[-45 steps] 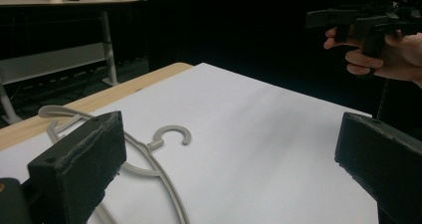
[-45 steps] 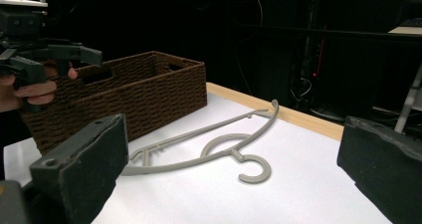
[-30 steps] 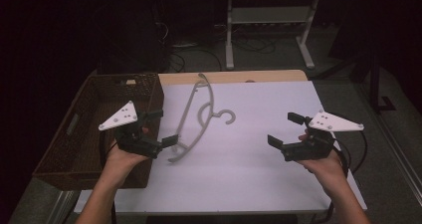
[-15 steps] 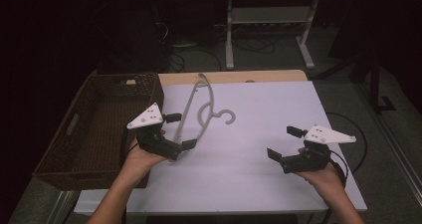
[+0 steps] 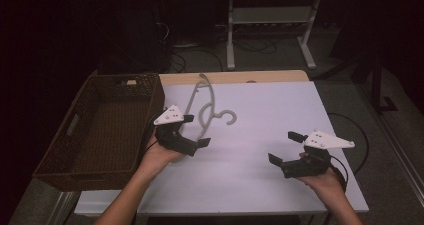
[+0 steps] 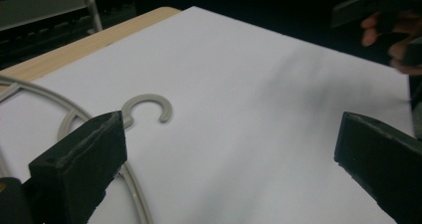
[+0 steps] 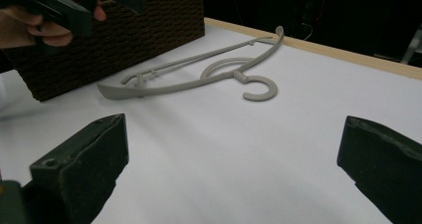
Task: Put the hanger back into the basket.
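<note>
Grey plastic clothes hanger (image 5: 205, 107) flat on white desk (image 5: 280, 115), just beside dark woven wicker basket (image 5: 100, 130). Left gripper (image 5: 196, 131) jaws wide, straddling hanger's lower arm, nothing held. Right gripper (image 5: 285, 147) jaws wide, empty, well apart from hanger.

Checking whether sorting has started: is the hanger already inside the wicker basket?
No, the grey hanger lies flat on the white tabletop, beside the wicker basket rather than inside it.
</note>
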Demonstrator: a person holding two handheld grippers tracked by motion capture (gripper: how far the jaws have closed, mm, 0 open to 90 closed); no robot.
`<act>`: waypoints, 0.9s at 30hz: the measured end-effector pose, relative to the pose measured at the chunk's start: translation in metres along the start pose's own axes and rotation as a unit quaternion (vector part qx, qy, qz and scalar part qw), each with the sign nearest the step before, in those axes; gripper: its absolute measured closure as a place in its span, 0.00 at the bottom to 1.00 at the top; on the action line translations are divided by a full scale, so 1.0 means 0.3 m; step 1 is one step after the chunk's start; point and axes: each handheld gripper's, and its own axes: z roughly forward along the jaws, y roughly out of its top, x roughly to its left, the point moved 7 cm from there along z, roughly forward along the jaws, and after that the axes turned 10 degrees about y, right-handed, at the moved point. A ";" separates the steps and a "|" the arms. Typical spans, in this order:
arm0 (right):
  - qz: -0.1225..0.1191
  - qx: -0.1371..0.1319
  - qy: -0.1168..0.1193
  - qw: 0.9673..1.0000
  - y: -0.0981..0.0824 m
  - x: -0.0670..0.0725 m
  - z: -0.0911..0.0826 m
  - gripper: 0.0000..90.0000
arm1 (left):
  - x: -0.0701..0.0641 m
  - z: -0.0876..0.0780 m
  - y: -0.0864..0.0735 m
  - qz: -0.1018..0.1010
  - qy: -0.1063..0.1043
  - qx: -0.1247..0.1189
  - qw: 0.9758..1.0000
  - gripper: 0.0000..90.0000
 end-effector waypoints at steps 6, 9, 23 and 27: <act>-0.001 0.000 -0.001 1.000 -0.001 -0.002 -0.005 0.00 | 0.048 0.075 -0.037 -0.008 0.025 0.026 0.999 0.05; -0.001 -0.001 -0.001 1.000 -0.001 -0.004 -0.006 0.00 | 0.076 0.108 -0.055 -0.015 0.038 0.037 0.998 0.07; -0.002 0.002 -0.004 1.000 -0.002 -0.009 -0.006 0.00 | 0.188 0.239 -0.172 -0.036 0.090 0.122 0.988 0.51; -0.003 0.004 -0.006 1.000 -0.004 -0.010 -0.007 0.00 | 0.189 0.251 -0.186 -0.043 0.090 0.137 0.986 0.59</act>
